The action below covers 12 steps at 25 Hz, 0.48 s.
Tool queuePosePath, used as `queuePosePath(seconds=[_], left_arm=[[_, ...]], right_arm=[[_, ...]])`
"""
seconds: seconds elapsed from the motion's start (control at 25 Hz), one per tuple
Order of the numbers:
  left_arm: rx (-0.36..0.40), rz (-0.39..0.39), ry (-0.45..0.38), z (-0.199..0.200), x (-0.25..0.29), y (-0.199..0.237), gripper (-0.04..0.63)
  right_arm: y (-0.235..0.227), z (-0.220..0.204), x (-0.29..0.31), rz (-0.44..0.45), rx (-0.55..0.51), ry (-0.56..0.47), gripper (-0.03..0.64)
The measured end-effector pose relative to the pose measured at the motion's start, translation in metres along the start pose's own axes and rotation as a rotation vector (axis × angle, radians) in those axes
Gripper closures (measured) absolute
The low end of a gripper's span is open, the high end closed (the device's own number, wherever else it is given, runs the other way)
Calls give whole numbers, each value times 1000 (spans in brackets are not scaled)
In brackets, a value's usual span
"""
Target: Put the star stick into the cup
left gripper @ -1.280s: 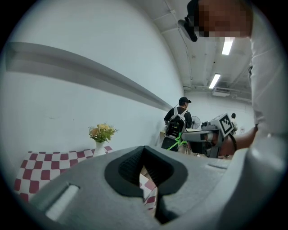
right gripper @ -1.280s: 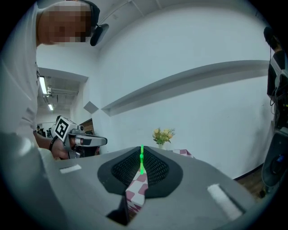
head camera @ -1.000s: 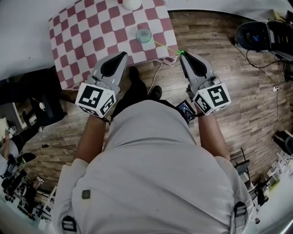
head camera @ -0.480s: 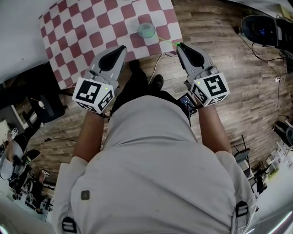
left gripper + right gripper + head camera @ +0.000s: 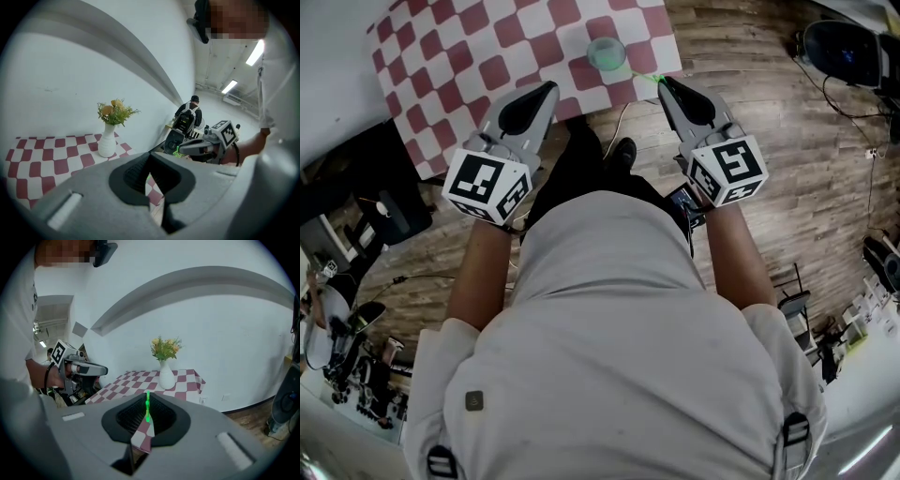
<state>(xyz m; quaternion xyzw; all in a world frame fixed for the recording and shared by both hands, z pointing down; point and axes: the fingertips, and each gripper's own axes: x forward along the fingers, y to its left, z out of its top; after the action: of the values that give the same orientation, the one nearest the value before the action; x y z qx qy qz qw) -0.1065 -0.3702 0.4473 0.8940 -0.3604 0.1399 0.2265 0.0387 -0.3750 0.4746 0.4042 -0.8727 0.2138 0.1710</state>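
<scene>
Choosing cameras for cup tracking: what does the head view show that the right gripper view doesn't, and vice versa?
Head view only: the cup and the marker cube on the right gripper. Right gripper view only: the vase of flowers, and a close look at the star stick pinched between that gripper's closed jaws. Both: the checkered tablecloth, the star stick, the left gripper.
</scene>
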Motion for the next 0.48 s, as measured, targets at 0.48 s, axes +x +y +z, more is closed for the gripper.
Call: queuePosePath(seconds=[0.48], left_arm=[[-19,-16,24,-11,3,12,591]], right_arm=[[1,-10,18,-11,17,23,586]])
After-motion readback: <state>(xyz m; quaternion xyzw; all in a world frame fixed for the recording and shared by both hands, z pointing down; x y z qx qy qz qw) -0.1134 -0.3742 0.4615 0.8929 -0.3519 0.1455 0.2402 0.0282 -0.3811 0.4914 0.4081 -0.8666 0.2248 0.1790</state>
